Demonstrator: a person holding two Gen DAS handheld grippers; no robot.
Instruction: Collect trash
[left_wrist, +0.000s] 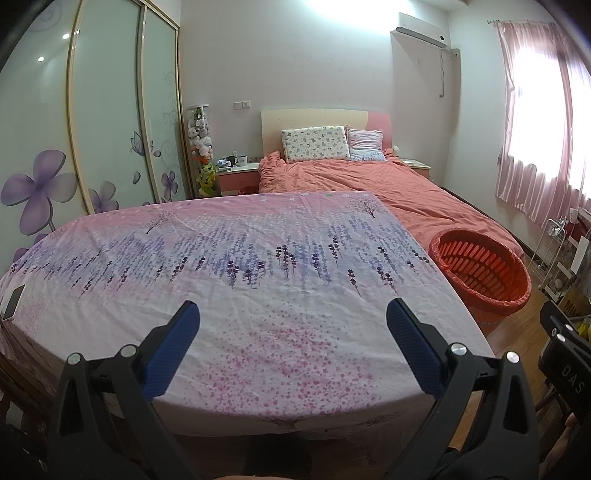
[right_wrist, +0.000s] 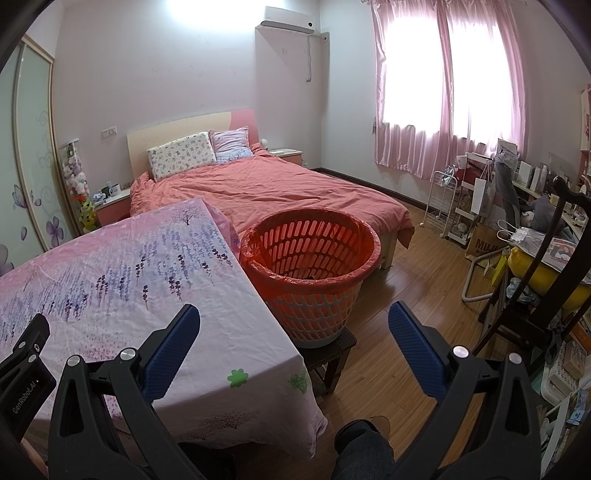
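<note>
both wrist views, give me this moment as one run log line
left gripper: open, empty | right gripper: open, empty | basket: red liner, on stool beside table | trash on table: none visible

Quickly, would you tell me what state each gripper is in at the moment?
Left gripper: open, holding nothing, above the flowered tablecloth.
Right gripper: open, holding nothing, facing the orange-lined basket.

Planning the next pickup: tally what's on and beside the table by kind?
Lined laundry basket: 1
Small stool under the basket: 1
Phone-like device on the table: 1
Open tool: 2, left, right
Trash on the tablecloth: 0
Total: 5
</note>
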